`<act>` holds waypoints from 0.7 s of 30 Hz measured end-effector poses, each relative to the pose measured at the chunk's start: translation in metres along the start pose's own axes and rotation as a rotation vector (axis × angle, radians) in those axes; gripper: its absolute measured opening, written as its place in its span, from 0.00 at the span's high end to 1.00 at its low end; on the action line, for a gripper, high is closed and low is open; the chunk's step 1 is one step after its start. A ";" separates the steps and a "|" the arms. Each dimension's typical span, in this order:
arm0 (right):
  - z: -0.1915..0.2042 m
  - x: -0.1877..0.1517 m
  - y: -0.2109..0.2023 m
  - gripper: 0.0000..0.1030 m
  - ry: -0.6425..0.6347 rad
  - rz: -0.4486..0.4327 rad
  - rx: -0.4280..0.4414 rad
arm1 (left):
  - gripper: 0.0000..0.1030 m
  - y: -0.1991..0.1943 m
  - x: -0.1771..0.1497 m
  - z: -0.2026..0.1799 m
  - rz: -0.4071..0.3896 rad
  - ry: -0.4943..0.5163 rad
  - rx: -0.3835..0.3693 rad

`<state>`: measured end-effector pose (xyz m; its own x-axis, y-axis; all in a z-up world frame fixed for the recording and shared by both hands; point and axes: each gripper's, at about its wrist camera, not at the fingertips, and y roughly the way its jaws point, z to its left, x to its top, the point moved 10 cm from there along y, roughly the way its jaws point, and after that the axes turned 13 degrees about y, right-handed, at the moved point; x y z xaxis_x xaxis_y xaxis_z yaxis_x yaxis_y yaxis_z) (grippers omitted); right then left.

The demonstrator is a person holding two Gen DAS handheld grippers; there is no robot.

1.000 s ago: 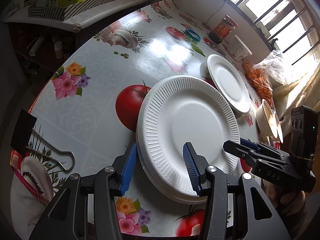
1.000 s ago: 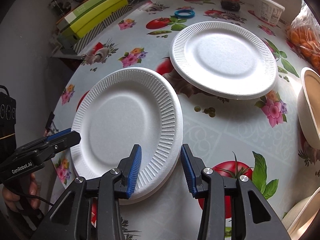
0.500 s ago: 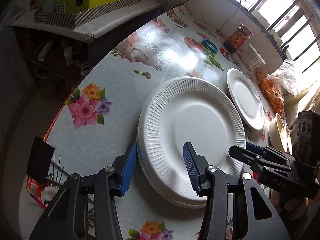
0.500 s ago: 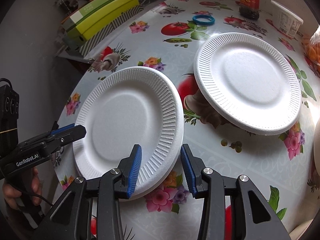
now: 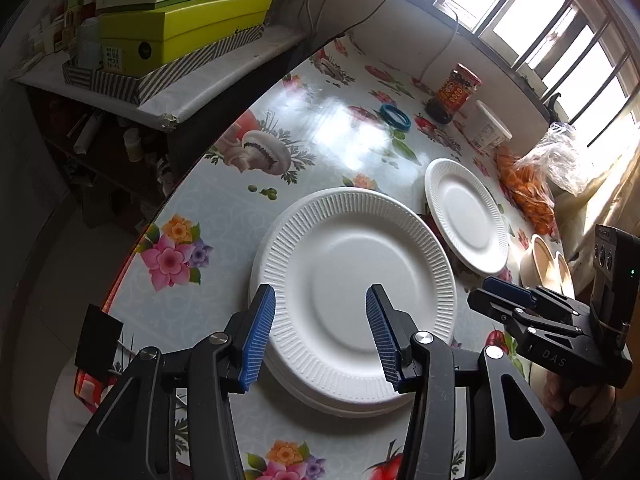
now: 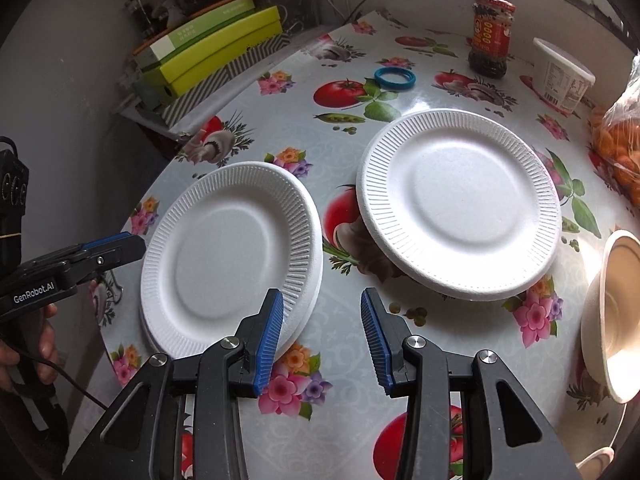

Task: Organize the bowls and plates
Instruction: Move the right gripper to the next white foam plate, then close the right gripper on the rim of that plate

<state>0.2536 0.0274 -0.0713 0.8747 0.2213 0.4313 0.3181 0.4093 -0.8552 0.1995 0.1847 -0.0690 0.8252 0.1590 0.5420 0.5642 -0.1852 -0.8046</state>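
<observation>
L wrist: tan bowls [image 5: 546, 264] nested at table [image 5: 224, 208] far right, contents not visible. Left gripper [image 5: 320, 332] spread wide, holding nothing, hovering over plate stack [image 5: 352, 292].

R wrist: right gripper [image 6: 322, 334] spread, holding nothing; stack [image 6: 232, 256] front-left by left pad, single plate [image 6: 460, 204] ahead-right, apart.

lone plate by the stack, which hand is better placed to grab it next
Right. The right tongs hang open with the lone plate just ahead, while the left tongs sit over the plate stack, farther off.
</observation>
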 end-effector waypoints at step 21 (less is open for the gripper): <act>-0.109 0.069 -0.044 0.61 0.064 -0.125 -0.106 | 0.53 0.051 0.064 -0.116 0.020 0.156 -0.055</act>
<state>0.3396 -0.0712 -0.0357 0.8466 0.1161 0.5194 0.4595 0.3333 -0.8233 0.2842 0.0728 -0.0467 0.8280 0.0030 0.5608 0.5449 -0.2405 -0.8033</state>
